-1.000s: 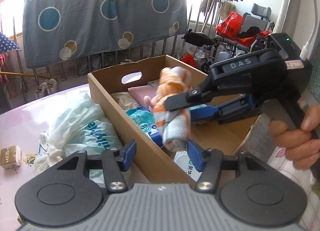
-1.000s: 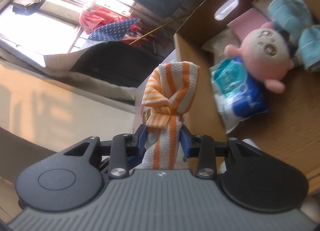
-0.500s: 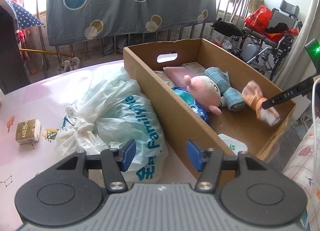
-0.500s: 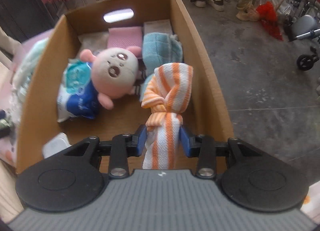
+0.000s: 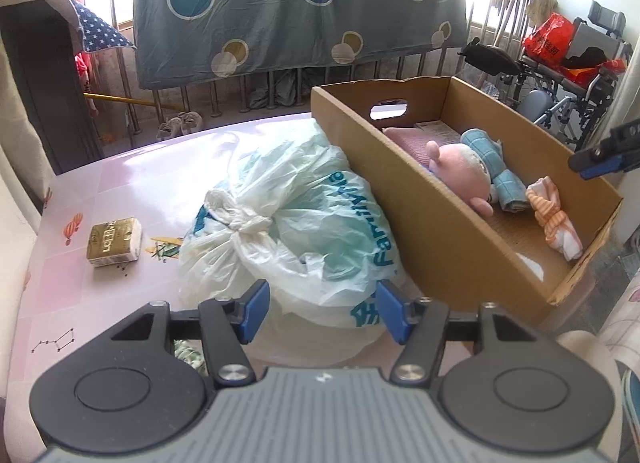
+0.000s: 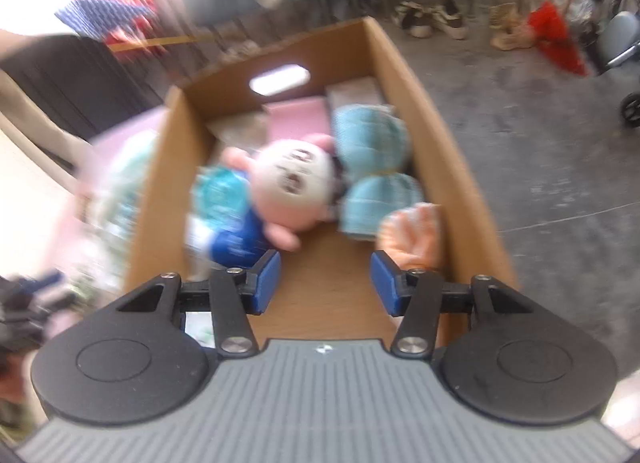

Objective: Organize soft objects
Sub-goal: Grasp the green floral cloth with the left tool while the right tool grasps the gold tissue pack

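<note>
Jaws: right gripper opening, empty | striped towel dropped into box

Bare cardboard floor lies open before my right hand-held gripper in the box; the plush doll and orange striped cloth flank it. The plastic bag (bulky) crowds the tabletop.

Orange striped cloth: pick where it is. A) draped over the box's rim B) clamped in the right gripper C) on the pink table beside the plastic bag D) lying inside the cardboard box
D: the orange striped cloth lies on the floor of the cardboard box, beside the blue towel; the right gripper, jaws opening, has nothing between them.
</note>
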Tool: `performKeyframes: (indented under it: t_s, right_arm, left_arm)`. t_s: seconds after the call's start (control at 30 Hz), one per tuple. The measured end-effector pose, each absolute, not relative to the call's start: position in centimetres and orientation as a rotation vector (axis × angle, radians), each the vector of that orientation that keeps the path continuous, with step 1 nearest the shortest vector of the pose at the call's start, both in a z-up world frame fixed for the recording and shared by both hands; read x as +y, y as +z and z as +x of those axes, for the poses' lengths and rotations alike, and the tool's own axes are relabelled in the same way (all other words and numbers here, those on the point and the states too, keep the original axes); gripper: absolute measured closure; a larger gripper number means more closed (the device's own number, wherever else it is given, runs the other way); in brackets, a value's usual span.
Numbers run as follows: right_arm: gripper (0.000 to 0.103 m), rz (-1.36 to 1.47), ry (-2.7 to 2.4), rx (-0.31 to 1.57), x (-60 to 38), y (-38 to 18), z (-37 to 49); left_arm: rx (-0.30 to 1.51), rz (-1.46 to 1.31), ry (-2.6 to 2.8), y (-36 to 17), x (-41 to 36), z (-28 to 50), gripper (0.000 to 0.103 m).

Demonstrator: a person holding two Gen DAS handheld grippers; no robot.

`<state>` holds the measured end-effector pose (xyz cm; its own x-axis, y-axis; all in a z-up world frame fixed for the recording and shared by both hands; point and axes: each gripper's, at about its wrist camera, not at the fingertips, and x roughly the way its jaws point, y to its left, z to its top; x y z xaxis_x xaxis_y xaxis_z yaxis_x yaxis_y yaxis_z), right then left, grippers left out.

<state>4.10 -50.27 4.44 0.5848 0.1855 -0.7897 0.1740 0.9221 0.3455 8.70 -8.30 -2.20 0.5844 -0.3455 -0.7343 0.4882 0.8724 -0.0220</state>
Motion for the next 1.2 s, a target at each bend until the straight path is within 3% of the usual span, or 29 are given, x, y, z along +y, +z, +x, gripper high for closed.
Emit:
performKeyframes:
  t_s: [0.3,0.7,0.9,1.1,1.2]
  right_arm:
    - [0.051,0.584,0.311,0.881,-40.8,5.0,6.4]
    - [0.048,0.450,0.509,1.015,-27.0,3.7,12.7]
    - [0.030,0.394,0.607,1.032,-21.8,3.7,18.2]
    - [0.026,0.344,0.670,1.096,-16.9,1.7,26.5]
    - [0.024,0.307,0.691,1.129,-14.4,0.0,30.0]
  left_arm:
    - [0.803,0.208,-0.342,-2.7,-2.4,7.0,0.039]
    - [0.807,0.278,-0.193,-5.8,1.9,5.7,0.034]
    - [0.782,0.311,-0.223,-7.9,1.1,7.5,0.024]
    - [0.804,0.323,-0.249,-10.3,0.4,10.7,0.023]
    - [0.822,0.307,-0.261,-11.1,0.3,11.9,0.029]
